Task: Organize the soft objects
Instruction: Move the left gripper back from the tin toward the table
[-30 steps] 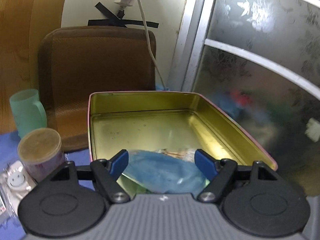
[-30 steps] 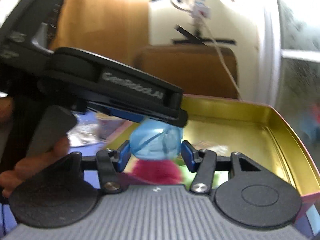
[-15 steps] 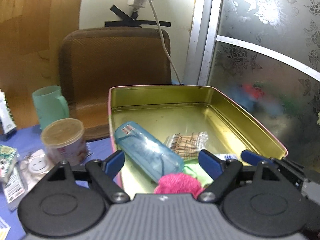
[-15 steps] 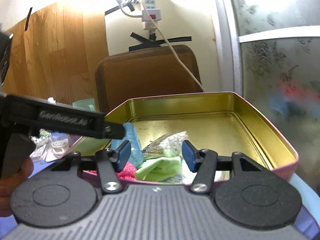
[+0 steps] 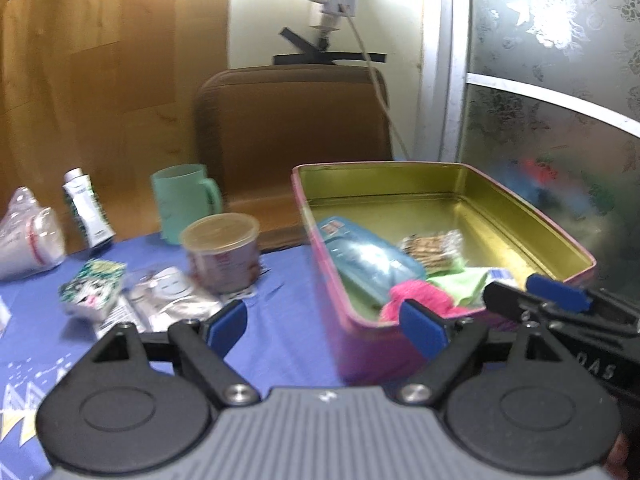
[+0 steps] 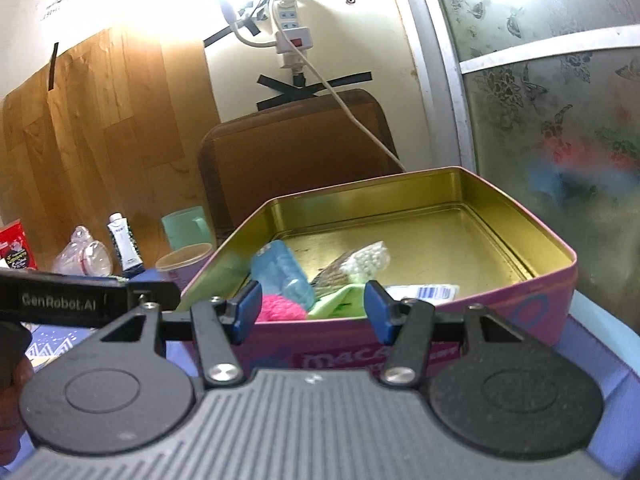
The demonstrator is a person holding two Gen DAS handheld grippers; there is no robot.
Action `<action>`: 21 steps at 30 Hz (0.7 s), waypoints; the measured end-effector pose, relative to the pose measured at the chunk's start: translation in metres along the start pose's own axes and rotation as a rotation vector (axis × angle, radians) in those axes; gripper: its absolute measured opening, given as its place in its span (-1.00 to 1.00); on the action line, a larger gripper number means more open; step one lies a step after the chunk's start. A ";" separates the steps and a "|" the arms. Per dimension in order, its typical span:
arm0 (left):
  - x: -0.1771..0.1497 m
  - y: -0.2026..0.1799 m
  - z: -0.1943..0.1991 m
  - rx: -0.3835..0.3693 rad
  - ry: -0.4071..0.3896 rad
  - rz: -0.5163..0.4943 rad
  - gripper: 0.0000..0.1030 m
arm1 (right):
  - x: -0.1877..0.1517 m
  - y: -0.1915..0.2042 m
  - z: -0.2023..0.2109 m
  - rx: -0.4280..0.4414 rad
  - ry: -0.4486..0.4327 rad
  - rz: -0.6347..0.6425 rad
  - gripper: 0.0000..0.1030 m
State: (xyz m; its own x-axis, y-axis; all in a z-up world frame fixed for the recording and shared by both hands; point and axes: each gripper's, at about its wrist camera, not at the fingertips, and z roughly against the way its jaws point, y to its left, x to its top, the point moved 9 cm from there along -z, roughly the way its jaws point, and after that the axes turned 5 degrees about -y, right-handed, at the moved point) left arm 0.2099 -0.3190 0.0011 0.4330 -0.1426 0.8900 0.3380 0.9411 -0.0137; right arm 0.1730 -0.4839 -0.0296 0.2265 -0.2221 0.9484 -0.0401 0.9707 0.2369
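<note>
Nearest the left camera, the left gripper (image 5: 324,322) has its blue-padded jaws opening, with only blue cloth-covered worktop (image 5: 288,280) and the tin's near-left corner seen between them. The right gripper (image 6: 312,310) has its jaws parted and released, grasping nothing; they hover at the near wall of the pink rectangular metal tin with a gold inside (image 6: 440,338), whose printed lettering they partly hide.

Inside the tin, crowded at its near-left end, lie a fluffy pink soft ball (image 6: 280,308), a folded light-green cloth (image 6: 340,298), and a translucent blue plastic case (image 5: 368,260). The case's long axis runs from near-right to far-left, along the tin's left wall. Beside it sits a clear packet of small items (image 6: 360,262), its contents hard to make out. A white label (image 6: 424,292) is half hidden behind the right jaw.

Left of the tin stand a lidded tub (image 5: 220,252) and, farther, a green mug (image 5: 180,200); the packets there are blurred.
</note>
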 end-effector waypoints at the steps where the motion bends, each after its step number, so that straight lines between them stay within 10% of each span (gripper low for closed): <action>1: -0.003 0.004 0.003 0.011 0.000 0.001 0.68 | -0.001 0.003 0.001 0.003 0.002 0.004 0.15; 21: -0.047 0.108 0.032 0.221 0.012 0.045 0.82 | -0.023 0.090 0.002 0.111 0.071 0.127 0.20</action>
State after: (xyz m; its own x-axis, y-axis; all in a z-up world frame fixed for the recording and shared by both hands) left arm 0.1989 -0.2008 -0.0277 0.4539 -0.1009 0.8853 0.1275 0.9907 0.0476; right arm 0.1626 -0.3918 -0.0300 0.2805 -0.0873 0.9559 -0.1792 0.9736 0.1415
